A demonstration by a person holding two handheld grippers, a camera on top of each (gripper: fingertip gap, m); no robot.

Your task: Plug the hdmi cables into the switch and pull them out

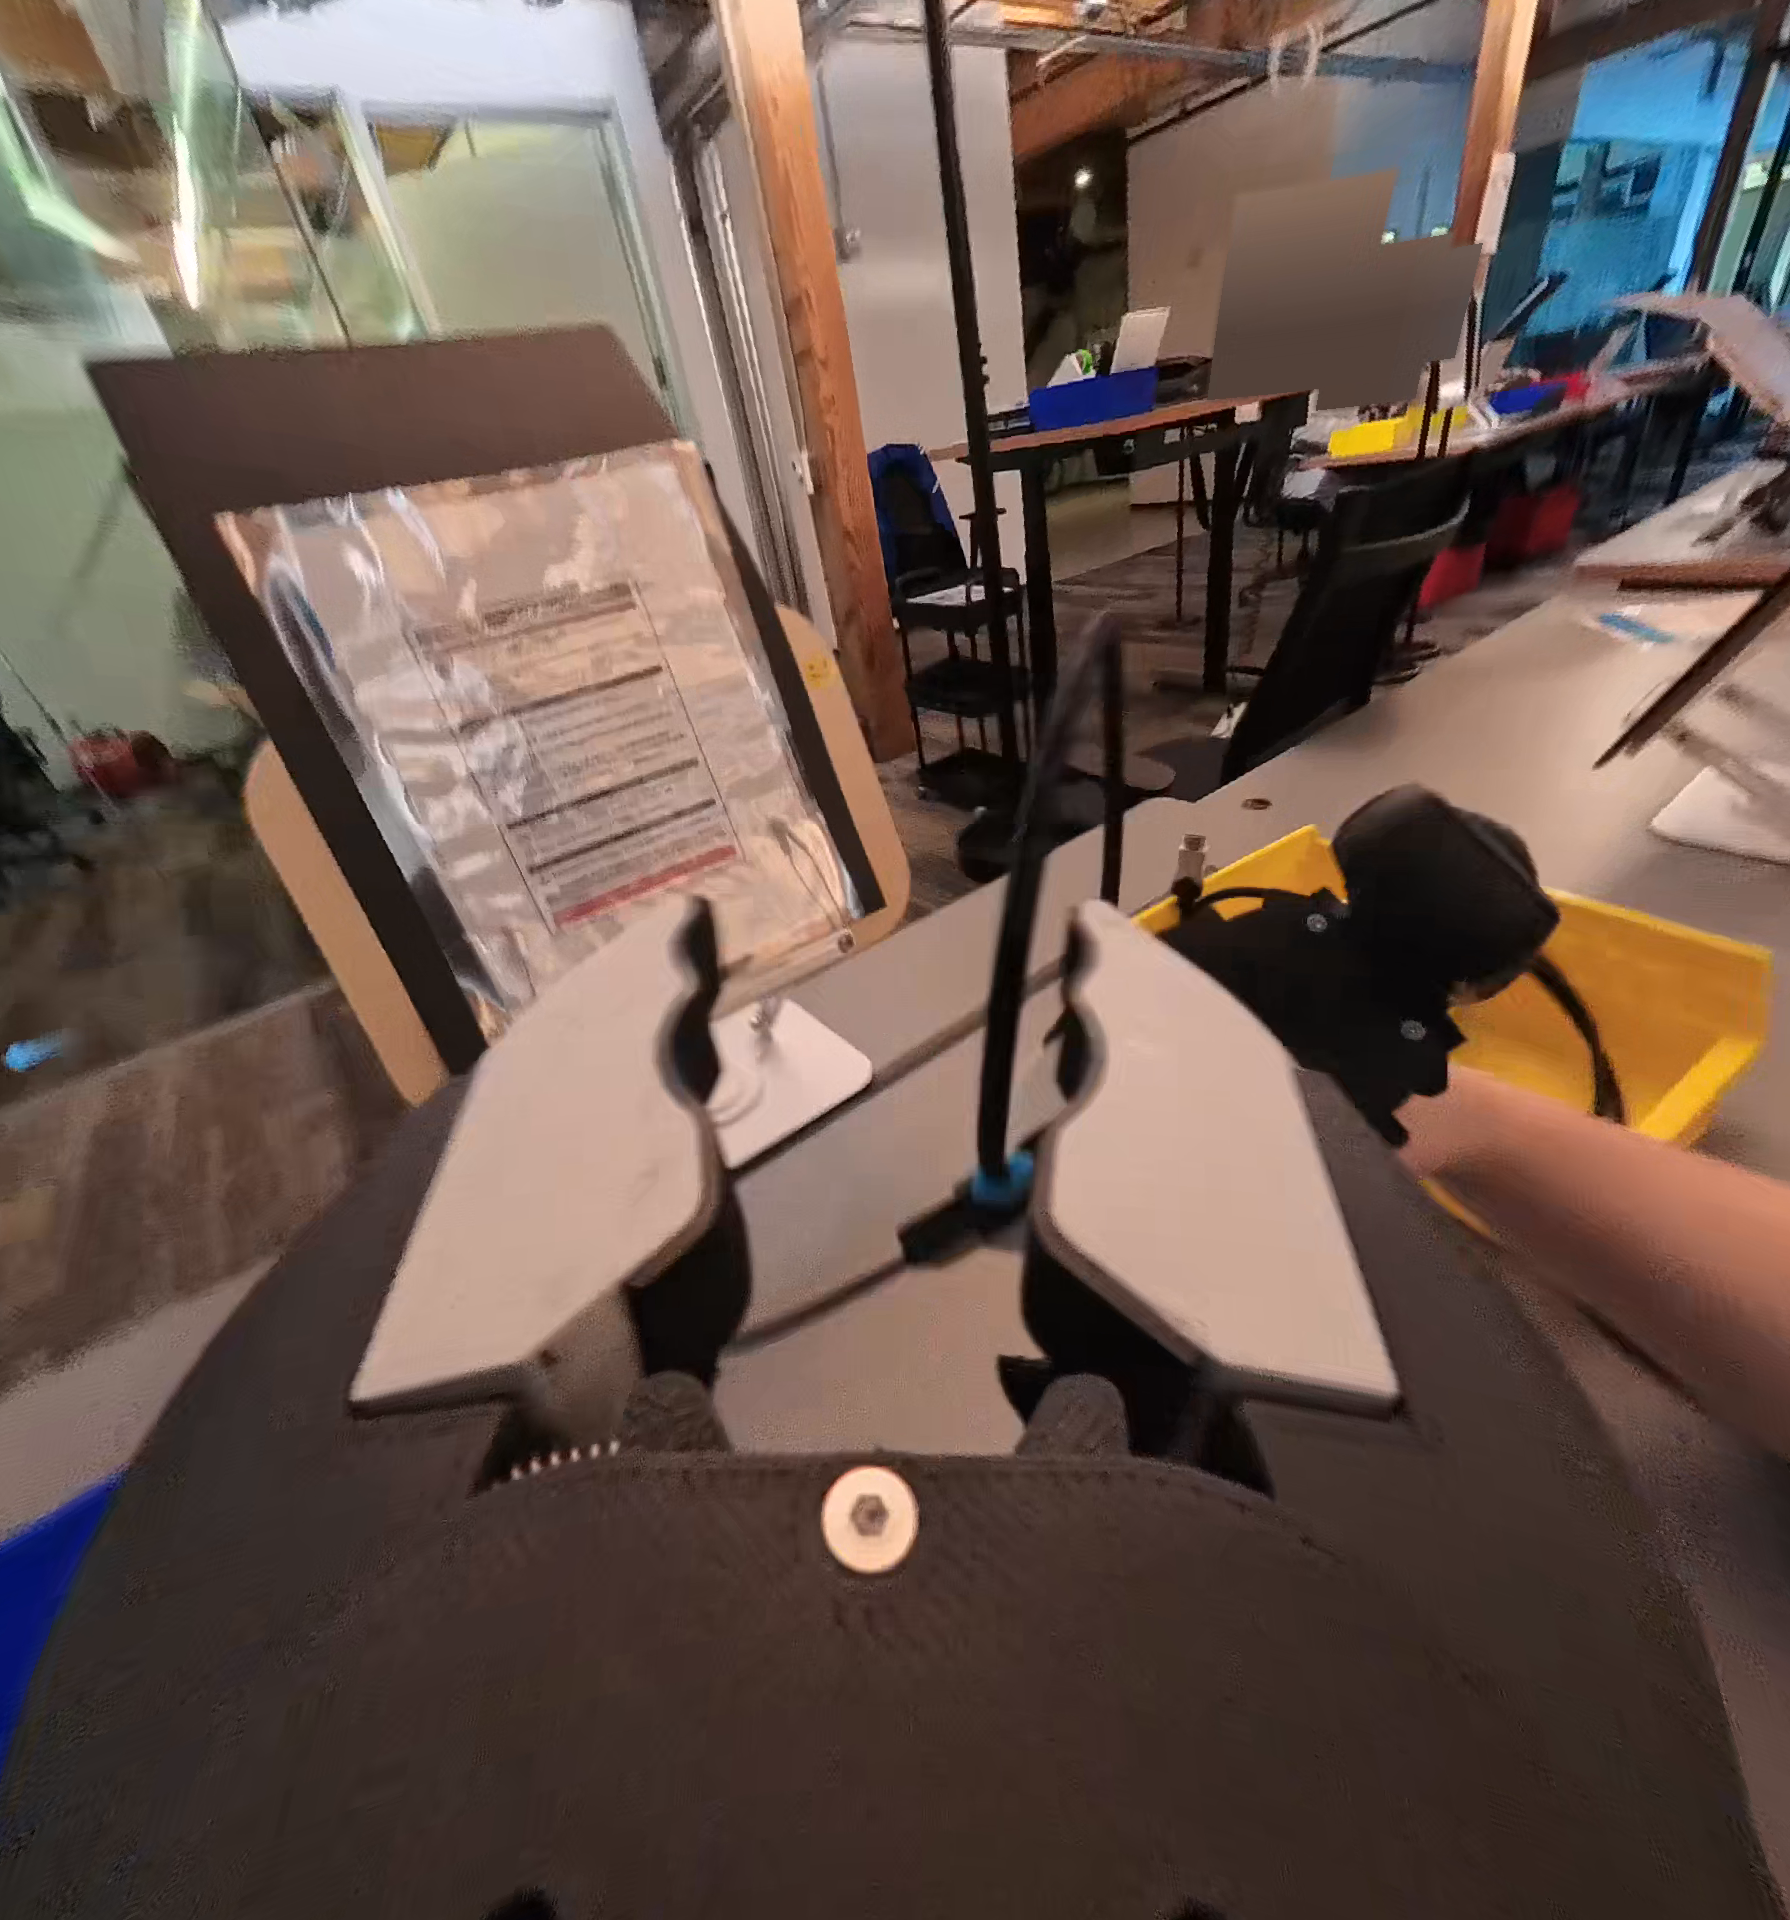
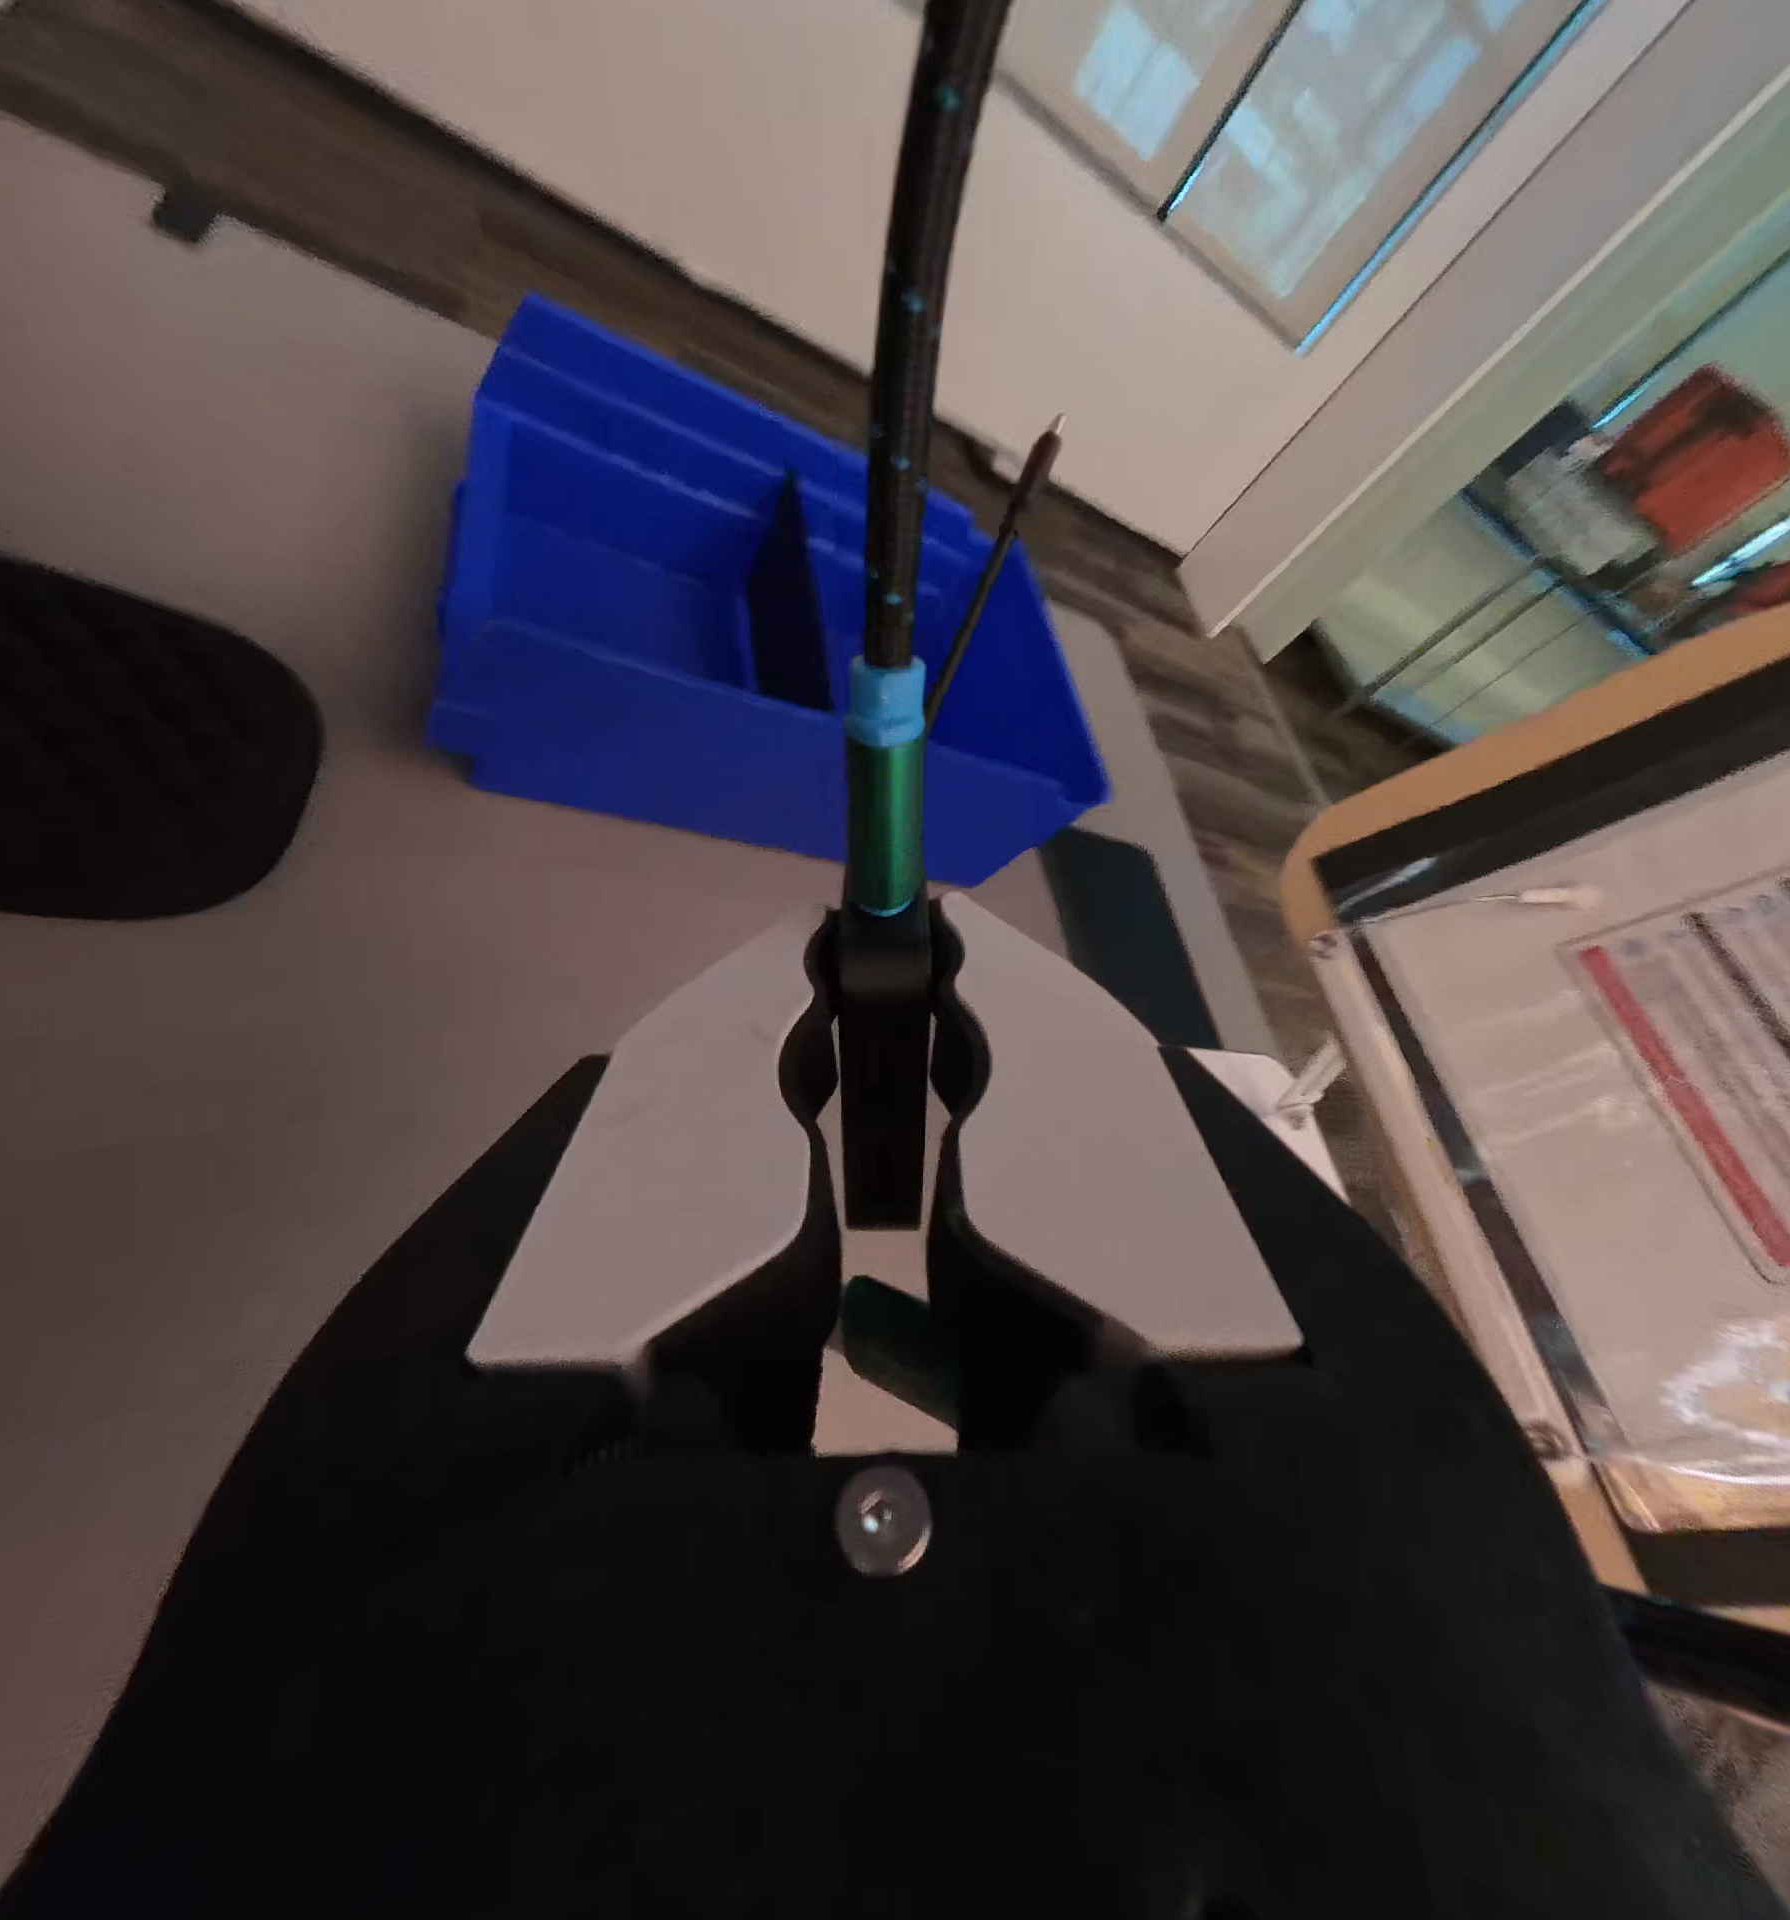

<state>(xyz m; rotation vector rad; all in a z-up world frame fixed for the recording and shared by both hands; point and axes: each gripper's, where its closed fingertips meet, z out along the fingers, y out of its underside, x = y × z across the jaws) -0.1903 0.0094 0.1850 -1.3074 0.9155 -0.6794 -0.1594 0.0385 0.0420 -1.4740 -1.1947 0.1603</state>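
HDMI cable (image 2: 899, 436), black braided, with green barrel and blue collar, runs up from black plug body (image 2: 878, 1081). Right gripper (image 2: 878, 997) fingers pinch plug body, barrel just past tips. Blue bin (image 2: 662, 717) behind on grey table (image 2: 247, 1091), black divider inside. Yellow bin (image 1: 1639, 997) holds black cables. Left gripper (image 1: 886, 966) fingers spread; second blue-collared cable (image 1: 1005, 1039) lies between them, near right finger, ungripped.
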